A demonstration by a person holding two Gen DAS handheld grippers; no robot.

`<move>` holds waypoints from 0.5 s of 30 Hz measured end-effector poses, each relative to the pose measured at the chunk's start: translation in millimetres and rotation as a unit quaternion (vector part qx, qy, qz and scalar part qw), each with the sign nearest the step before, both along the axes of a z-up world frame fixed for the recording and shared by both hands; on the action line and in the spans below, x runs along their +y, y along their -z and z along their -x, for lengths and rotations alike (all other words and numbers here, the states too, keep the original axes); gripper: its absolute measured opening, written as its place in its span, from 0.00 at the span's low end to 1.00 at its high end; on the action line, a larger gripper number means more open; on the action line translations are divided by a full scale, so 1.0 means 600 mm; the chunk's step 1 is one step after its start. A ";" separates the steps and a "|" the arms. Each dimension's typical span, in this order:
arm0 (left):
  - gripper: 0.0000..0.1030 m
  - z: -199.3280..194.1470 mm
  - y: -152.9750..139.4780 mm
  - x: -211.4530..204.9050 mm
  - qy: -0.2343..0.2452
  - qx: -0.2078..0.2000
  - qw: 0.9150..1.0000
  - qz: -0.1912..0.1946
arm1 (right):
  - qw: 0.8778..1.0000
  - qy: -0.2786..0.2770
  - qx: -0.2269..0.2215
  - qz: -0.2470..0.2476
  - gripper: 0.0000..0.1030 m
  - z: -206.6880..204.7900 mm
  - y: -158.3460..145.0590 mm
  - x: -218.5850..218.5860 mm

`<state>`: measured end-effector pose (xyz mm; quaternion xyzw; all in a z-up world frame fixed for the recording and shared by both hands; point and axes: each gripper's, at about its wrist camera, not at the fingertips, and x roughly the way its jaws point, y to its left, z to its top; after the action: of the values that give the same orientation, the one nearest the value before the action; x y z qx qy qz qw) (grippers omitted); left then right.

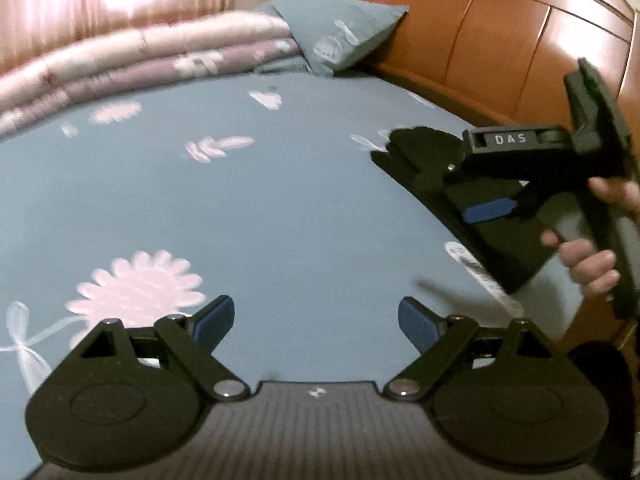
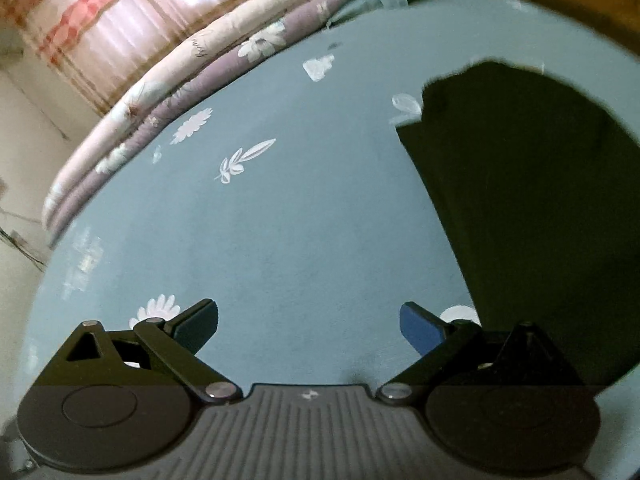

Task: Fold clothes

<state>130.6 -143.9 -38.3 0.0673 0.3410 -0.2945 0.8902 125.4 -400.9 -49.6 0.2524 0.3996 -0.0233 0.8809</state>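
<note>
Lying flat on the bed (image 2: pixel 280 220), a dark garment (image 2: pixel 532 208) takes up the right side of the right wrist view, its long left edge straight and its far end ragged. It looks compact and neat-sided, as a piece already folded would, though the dim fabric hides any layers or creases, so whether it is folded or only spread flat cannot be told. In the left wrist view the same dark garment (image 1: pixel 424 168) shows near the wooden headboard (image 1: pixel 500 40), partly covered by the right hand-held gripper (image 1: pixel 492 204) held over it by a hand (image 1: pixel 592 264).

The left hand-held gripper (image 1: pixel 316 322) is spread wide with only blue floral sheet between its blue pads (image 1: pixel 214 322), gripping nothing. The right hand-held gripper (image 2: pixel 308 322) in its own view is likewise wide apart and empty, poised above bare sheet just left of the garment.

Stacked quilts (image 1: pixel 140 60) and a pillow (image 1: pixel 340 32) sit at the far side of the bed; no other loose clothes are in view. The scene fits either a garment laid out and waiting for its folds, or one folded and just let go. Nothing here settles which.
</note>
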 end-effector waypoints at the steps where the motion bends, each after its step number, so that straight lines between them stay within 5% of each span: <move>1: 0.87 0.006 -0.005 0.002 -0.002 -0.010 1.000 0.000 | 1.000 0.004 -0.002 0.018 0.98 0.002 -0.009 0.011; 8: 0.93 0.044 -0.055 0.019 -0.032 -0.084 0.996 0.026 | 0.989 0.036 -0.023 0.140 1.00 0.029 -0.065 0.082; 15: 0.99 0.079 -0.082 0.053 -0.121 -0.139 0.983 0.007 | 0.983 0.071 -0.019 0.169 1.00 0.083 -0.088 0.115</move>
<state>83.0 -112.1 10.9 0.0594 0.2172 -0.1744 0.9586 75.7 -331.6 3.5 0.1279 0.3546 -0.1478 0.9144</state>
